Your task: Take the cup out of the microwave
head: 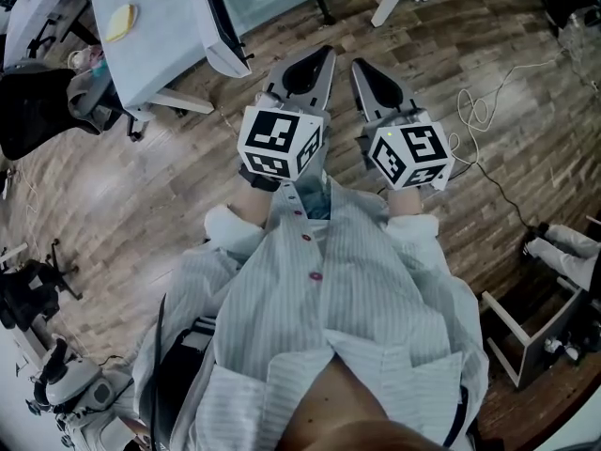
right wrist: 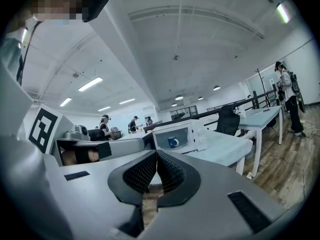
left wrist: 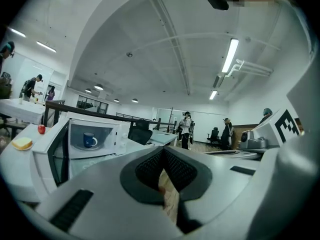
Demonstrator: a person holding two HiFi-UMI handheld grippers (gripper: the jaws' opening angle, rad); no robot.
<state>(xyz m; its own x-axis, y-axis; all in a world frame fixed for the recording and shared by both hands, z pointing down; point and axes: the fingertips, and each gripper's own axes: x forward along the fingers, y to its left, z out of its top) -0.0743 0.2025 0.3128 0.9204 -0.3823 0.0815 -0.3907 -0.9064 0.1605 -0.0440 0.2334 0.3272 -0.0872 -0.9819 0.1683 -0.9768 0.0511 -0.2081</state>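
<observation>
A blue cup stands upright inside a white microwave whose dark door hangs open to the left. The right gripper view shows the same cup in the microwave, some way off on a white-clothed table. In the head view I hold both grippers side by side in front of me, above the wooden floor and short of the table. My left gripper is shut and empty. My right gripper is shut and empty too.
A red apple and a yellow piece of food lie on the table left of the door. A black office chair stands behind the table. People stand farther back. A white cable lies on the floor; a small stand is at my right.
</observation>
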